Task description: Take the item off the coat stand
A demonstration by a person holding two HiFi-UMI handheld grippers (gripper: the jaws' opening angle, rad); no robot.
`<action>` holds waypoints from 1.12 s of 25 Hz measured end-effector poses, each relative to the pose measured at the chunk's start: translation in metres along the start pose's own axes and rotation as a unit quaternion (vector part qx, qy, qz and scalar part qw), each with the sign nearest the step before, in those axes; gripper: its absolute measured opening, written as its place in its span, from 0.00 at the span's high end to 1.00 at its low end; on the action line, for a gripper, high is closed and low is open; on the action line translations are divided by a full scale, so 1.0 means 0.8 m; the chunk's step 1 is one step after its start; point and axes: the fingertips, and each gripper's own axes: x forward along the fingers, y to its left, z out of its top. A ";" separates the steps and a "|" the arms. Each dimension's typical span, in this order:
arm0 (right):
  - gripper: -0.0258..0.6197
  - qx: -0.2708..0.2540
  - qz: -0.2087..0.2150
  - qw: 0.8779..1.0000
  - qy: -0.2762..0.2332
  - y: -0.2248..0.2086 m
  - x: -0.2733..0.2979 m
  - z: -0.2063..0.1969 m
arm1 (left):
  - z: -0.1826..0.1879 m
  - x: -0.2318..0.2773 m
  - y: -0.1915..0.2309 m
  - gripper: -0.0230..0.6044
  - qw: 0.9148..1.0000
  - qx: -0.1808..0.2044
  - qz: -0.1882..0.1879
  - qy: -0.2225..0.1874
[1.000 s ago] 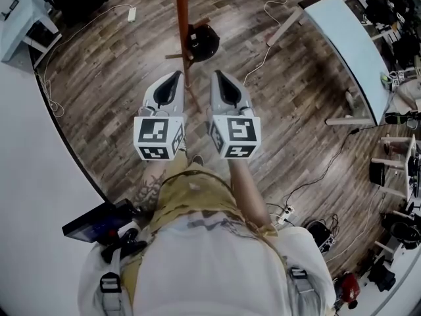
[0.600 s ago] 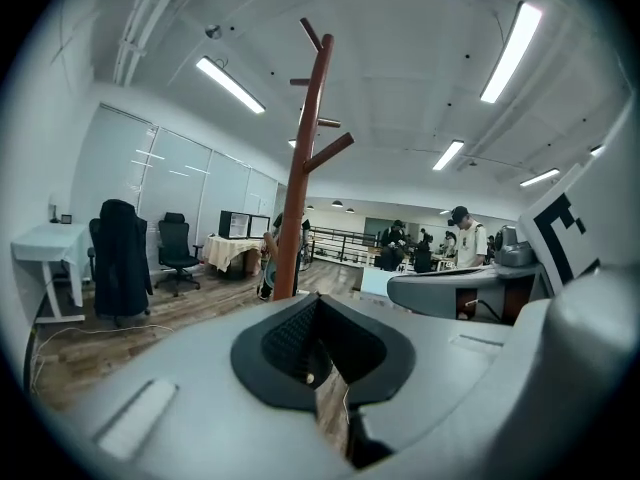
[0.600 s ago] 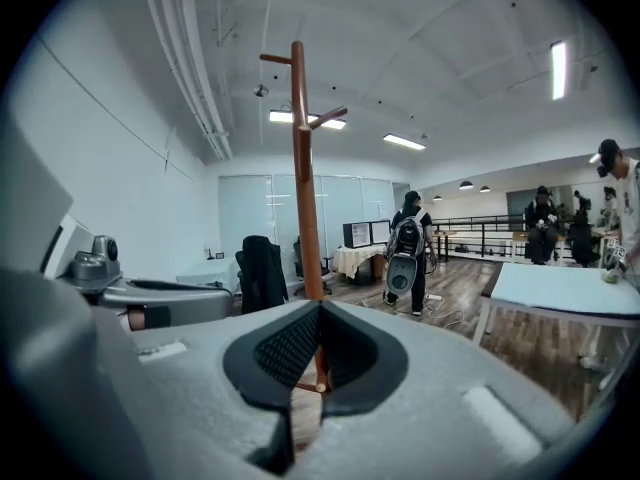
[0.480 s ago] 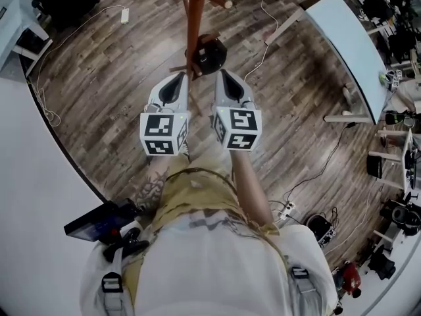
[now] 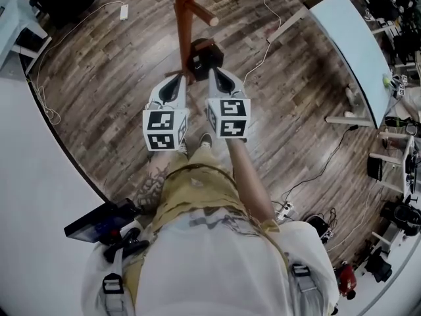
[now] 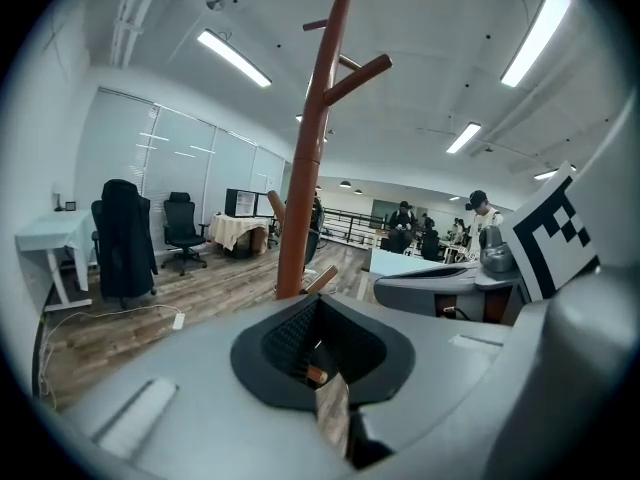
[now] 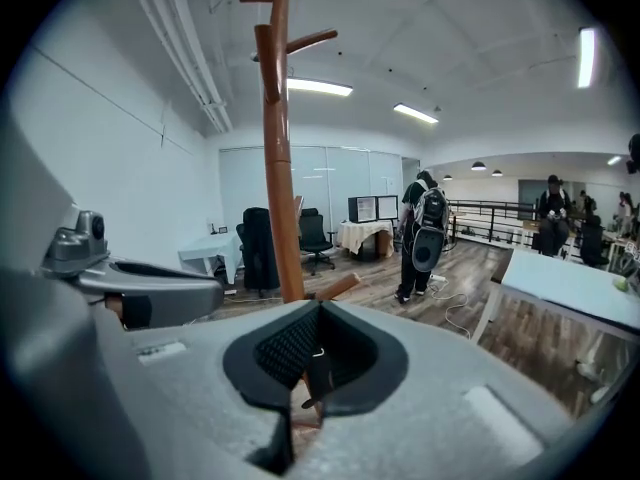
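Seen from the head view, a reddish-brown wooden coat stand (image 5: 185,18) rises from the plank floor (image 5: 99,84) straight ahead of the person, with a short peg (image 5: 202,14) sticking out to the right of its pole. The task's thing, a dark rounded item (image 5: 205,54), perhaps a cap or a small bag as the view is too coarse to say, hangs low on the stand, against the right side of the pole. The two grippers are held side by side, one on each side of the pole. The left gripper (image 5: 176,79) has its tip just beside the pole's left side. The right gripper (image 5: 215,72) has its tip at the lower edge of the dark item, though whether it touches cannot be told. In the left gripper view the ribbed pads (image 6: 290,340) meet with only a thin slit between them and nothing gripped, so those jaws are clenched and empty. The right gripper view shows the same, its pads (image 7: 285,346) closed together on nothing, the pole standing just beyond them. A pale blue table (image 5: 345,38) stands well apart at the upper right.
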 end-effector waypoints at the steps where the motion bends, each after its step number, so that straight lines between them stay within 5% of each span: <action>1: 0.96 0.000 0.004 1.000 0.003 -0.003 0.007 -0.001 | -0.001 0.005 0.002 0.97 1.000 -0.002 0.004 0.004; 14: 0.92 -0.018 0.042 0.998 0.049 -0.035 0.073 -0.025 | -0.013 0.059 0.001 0.97 0.999 -0.012 0.023 0.029; 21: 0.80 -0.077 0.081 0.989 0.095 -0.046 0.110 -0.040 | -0.013 0.069 0.008 0.97 0.999 -0.016 0.034 0.037; 28: 0.82 -0.103 0.099 0.981 0.133 -0.046 0.131 -0.059 | -0.021 0.062 0.018 0.97 0.998 -0.016 0.043 0.041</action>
